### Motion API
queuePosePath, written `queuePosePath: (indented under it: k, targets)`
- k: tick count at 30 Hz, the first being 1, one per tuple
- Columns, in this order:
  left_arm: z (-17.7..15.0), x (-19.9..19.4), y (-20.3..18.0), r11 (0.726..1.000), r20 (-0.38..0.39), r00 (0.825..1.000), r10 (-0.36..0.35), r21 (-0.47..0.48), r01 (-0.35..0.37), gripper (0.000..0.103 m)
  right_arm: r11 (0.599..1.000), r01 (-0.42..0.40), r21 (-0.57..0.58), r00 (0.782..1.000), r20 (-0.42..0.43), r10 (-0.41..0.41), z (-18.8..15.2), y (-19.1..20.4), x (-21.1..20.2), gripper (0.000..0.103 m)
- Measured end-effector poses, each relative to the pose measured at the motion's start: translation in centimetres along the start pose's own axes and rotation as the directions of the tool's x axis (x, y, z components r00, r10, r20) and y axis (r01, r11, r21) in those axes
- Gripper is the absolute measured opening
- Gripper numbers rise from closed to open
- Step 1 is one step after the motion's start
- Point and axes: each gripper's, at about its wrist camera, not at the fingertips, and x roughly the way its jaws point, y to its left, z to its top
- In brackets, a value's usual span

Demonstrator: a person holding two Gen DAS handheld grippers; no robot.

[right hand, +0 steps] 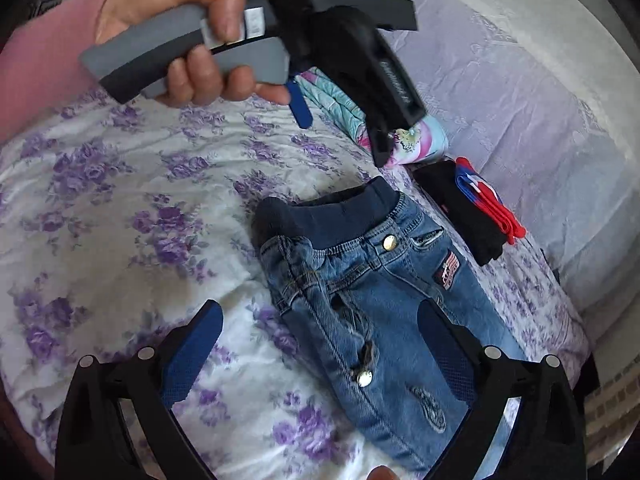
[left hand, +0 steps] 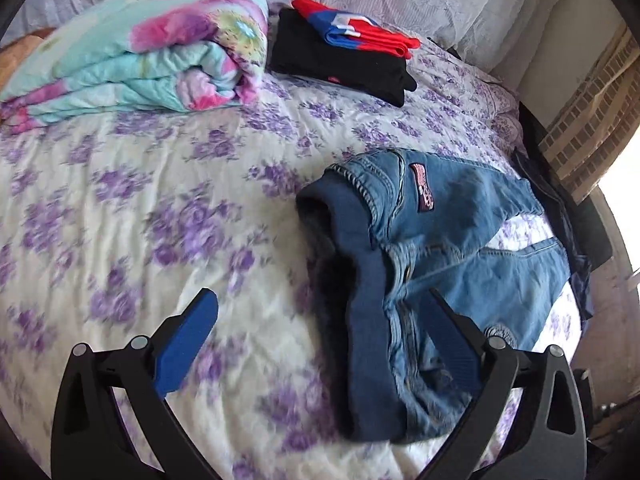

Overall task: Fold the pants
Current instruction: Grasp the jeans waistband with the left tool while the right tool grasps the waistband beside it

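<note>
Left fingers (left hand: 320, 344): wide apart, holding nothing
Right fingers (right hand: 320, 344): wide apart, holding nothing
Jeans (right hand: 360, 280): between the fingers, on the flowery bed (left hand: 120, 220)

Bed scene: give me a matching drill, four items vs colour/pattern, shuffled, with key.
Items:
1. jeans
2. folded quilt
3. bedsheet
4. garment on top of the black folded stack

Descriptions:
A. white with purple flowers
B. red and blue
C. blue denim, dark waistband
D. turquoise with pink blooms

Pairs: 1-C, 2-D, 3-A, 4-B
</note>
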Motion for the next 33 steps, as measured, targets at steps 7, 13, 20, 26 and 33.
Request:
queuePosePath:
  k: [7,13,20,26,33]
  targets:
    - [4.2,7.0,1.0,0.992,-0.181,0.975,-0.127,-0.038,0.123,0.084,0.999,-0.029,-0.021,0.997,-0.074,0.027,0.5,0.2,4.0,0.058]
    - [5.6,9.4,0.1,0.990,-0.235,0.962,-0.141,-0.017,0.141,0.063,0.997,-0.069,0.037,0.996,-0.059,0.072,0.6,0.5,2.8,0.016]
    - [5.8,10.6,0.1,0.961,-0.275,0.922,-0.273,-0.119,0.249,0.023,0.988,-0.049,0.149,0.998,-0.041,0.055,2.2,-1.0,0.4,0.014]
    - [3.9,4.0,-0.2,0.979,-0.139,0.970,-0.201,-0.013,0.201,0.020,0.983,-0.116,0.144,0.993,0.056,0.109,4.2,0.0,-3.1,0.014]
    - [-2.7,-1.5,5.1,0.991,-0.053,0.993,-0.104,-0.086,0.099,0.018,0.929,-0.342,0.142,0.935,0.150,0.321,4.8,4.4,-5.1,0.014]
